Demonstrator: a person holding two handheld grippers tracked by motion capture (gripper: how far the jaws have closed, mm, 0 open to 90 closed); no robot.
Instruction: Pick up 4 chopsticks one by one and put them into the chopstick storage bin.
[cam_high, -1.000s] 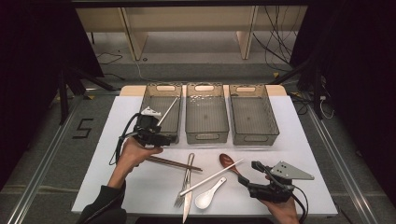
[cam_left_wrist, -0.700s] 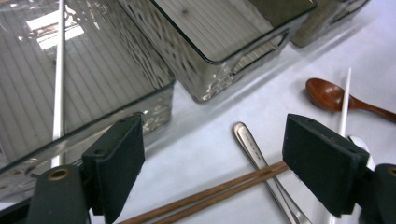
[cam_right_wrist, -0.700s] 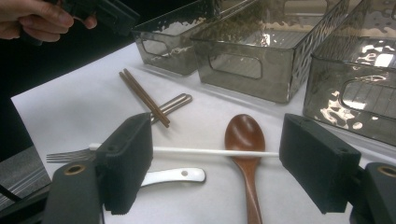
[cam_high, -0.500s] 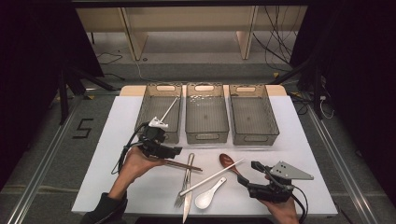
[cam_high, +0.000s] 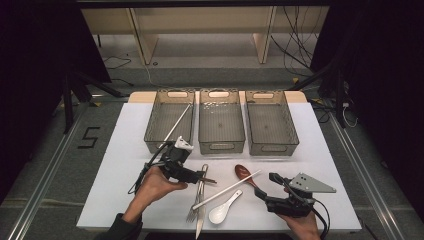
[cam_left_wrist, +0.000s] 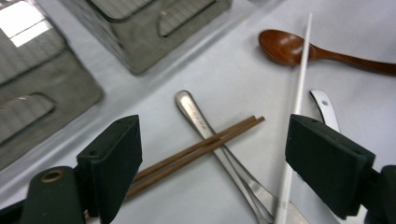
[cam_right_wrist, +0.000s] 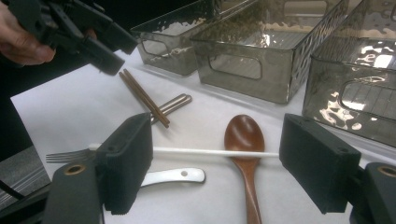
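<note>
A: What step is in hand here?

B: Sorting cutlery into bins, I'd judge. The left gripper (cam_high: 202, 176) is low over the white table (cam_high: 120, 150), its jaws spread wide and holding nothing, straddling the pair of thin brown wooden chopsticks (cam_left_wrist: 196, 150). That looks like the approach before a grasp.

A: Where do the chopsticks lie?

B: On the table in front of the leftmost smoky transparent plastic bin (cam_high: 169, 119), crossing over the handles of the steel fork and knife (cam_high: 199, 205). One long white chopstick (cam_high: 178, 123) already leans in that bin; its twin, the other white chopstick (cam_high: 227, 189), lies across the reddish-brown wooden spoon (cam_high: 244, 173), beside a white ceramic soup spoon (cam_high: 224, 210).

A: And the other hand?

B: The right gripper (cam_high: 264, 186) hovers near the table's front edge, jaws also wide and empty, facing the white chopstick and wooden spoon.

A: Next move?

B: Probably lowering the left jaws to the table and closing on both brown sticks together, without catching the steel handles beneath.
</note>
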